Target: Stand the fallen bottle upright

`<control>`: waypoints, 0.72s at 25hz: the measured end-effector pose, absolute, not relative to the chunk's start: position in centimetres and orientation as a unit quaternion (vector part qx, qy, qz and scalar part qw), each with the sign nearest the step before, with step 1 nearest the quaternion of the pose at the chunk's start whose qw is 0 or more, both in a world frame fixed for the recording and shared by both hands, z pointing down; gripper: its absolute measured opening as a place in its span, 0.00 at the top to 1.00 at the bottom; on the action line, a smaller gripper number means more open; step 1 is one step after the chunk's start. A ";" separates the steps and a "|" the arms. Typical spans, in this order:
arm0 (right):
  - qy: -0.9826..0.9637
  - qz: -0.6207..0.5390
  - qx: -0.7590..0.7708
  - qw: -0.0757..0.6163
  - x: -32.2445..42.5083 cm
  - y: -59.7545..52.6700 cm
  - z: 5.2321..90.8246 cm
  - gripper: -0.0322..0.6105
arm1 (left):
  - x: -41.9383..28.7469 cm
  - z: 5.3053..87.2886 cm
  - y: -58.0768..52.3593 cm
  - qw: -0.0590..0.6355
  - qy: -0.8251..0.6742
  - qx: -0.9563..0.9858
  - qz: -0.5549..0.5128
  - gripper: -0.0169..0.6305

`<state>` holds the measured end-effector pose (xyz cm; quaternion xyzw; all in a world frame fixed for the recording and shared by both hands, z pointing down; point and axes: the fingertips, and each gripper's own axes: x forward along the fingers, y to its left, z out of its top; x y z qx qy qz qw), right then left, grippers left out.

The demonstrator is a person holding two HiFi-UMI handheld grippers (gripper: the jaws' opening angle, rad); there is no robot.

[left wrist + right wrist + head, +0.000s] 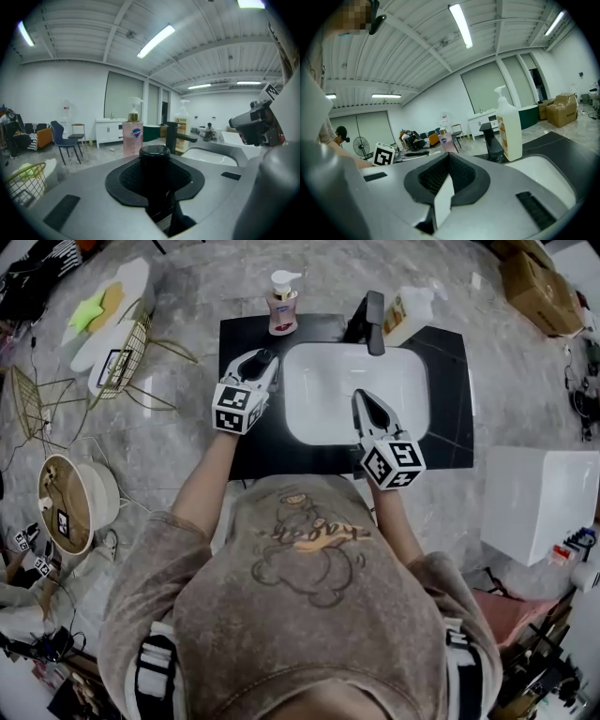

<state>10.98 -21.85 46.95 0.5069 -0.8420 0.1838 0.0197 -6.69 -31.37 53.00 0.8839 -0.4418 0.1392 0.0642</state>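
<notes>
Left gripper (260, 362) jaws clamping black bottle (154, 168) beside sink rim (292, 381), right gripper (362, 397) jaws closed

Ahead of my left tool (261, 358) the tabletop (240, 334) lies bare up to the pink pump bottle (282, 307); the faucet (373, 320) and white pump bottle (412, 313) block the sink's (323, 395) back.

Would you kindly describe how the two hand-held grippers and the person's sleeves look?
Both the left hand-held gripper and the right hand-held gripper have grey-white bodies with black textured pads, tapering to the tips. Each carries a white cube printed with black square markers. The sleeves are grey-brown sweatshirt fabric.
</notes>
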 end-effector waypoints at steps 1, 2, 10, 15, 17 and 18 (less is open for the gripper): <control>-0.841 0.185 0.508 0.020 11.0 -22.0 47.0 0.95 | -6.6 53.1 -31.6 0.064 -0.442 0.884 0.140 0.81; -0.841 0.186 0.508 0.020 10.9 -22.2 47.1 0.95 | -6.6 53.2 -31.8 0.063 -0.442 0.884 0.140 0.80; -0.837 0.195 0.511 0.025 10.8 -23.3 47.8 0.95 | -7.0 54.9 -32.8 0.073 -0.444 0.880 0.153 0.80; -0.836 0.199 0.511 0.030 10.7 -23.7 48.3 0.95 | -7.1 55.5 -32.9 0.076 -0.444 0.879 0.153 0.80; -0.836 0.199 0.510 0.031 10.7 -23.8 48.3 0.95 | -7.0 55.5 -32.9 0.073 -0.444 0.880 0.151 0.80; -0.836 0.200 0.510 0.032 10.6 -23.8 48.3 0.95 | -6.9 55.5 -32.8 0.072 -0.445 0.880 0.150 0.80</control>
